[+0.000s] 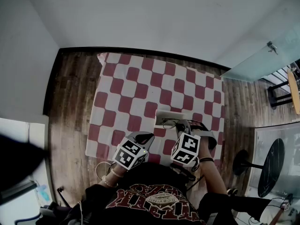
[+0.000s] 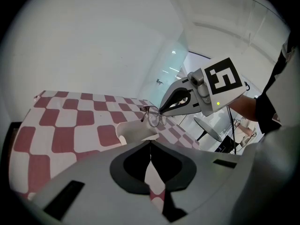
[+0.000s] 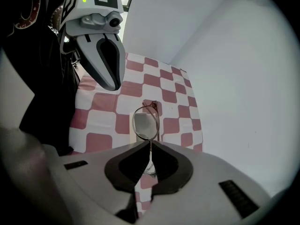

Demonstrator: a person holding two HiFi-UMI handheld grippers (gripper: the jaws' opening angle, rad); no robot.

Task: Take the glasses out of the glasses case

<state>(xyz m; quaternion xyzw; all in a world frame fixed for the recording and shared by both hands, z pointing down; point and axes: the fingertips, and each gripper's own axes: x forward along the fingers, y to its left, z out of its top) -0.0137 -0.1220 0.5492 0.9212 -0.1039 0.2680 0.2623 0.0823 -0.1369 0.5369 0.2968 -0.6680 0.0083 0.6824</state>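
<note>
The white glasses case [image 1: 165, 116] lies open on the red-and-white checked cloth [image 1: 126, 90]. My right gripper [image 1: 181, 124] is shut on the thin-rimmed glasses [image 1: 171, 123], pinching them at one lens rim. In the right gripper view the glasses [image 3: 146, 123] stick out upright past the right gripper [image 3: 150, 142], with the case [image 3: 140, 110] beneath them. The left gripper view shows the glasses [image 2: 153, 116] lifted just above the case [image 2: 134, 131]. My left gripper [image 1: 148, 136] hovers shut and empty near the case's front left, and the left gripper [image 2: 150, 142] points at the case.
The cloth covers a small table with dark wood floor [image 1: 70, 107] around it. White walls stand close behind and to the left. A round black stool [image 1: 243, 161] and a dark round table [image 1: 271, 167] are at the right. A glass door [image 1: 262, 60] is at the far right.
</note>
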